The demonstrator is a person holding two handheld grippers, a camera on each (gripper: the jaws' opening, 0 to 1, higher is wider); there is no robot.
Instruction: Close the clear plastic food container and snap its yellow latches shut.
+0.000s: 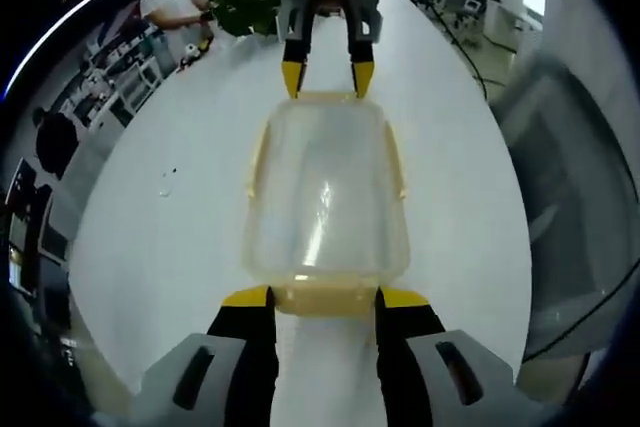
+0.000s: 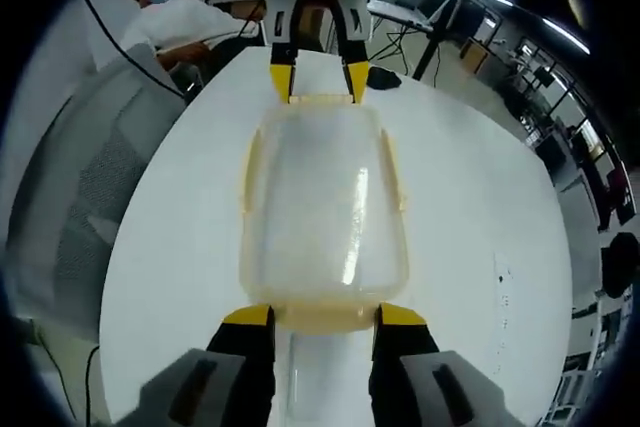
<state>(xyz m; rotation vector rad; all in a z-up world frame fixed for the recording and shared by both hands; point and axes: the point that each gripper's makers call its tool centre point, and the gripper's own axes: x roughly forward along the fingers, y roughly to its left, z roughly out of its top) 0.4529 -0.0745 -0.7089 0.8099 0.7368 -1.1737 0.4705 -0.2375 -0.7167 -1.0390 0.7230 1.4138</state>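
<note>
White tabletop [image 1: 150,247] w/ container [image 1: 325,197] lid on, both grippers [image 1: 325,299] [image 2: 322,317] spread at opposite end latches [image 1: 325,297], prob to snap them.

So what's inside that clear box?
Nothing that I can see: through the clear lid of the box there is only the white table beneath. The yellow end latches and glare hide small patches.

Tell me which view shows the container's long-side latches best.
Right gripper view: the yellow side latches of the container stand out sharply on both edges. The left gripper view shows the same latches, paler and softer.
</note>
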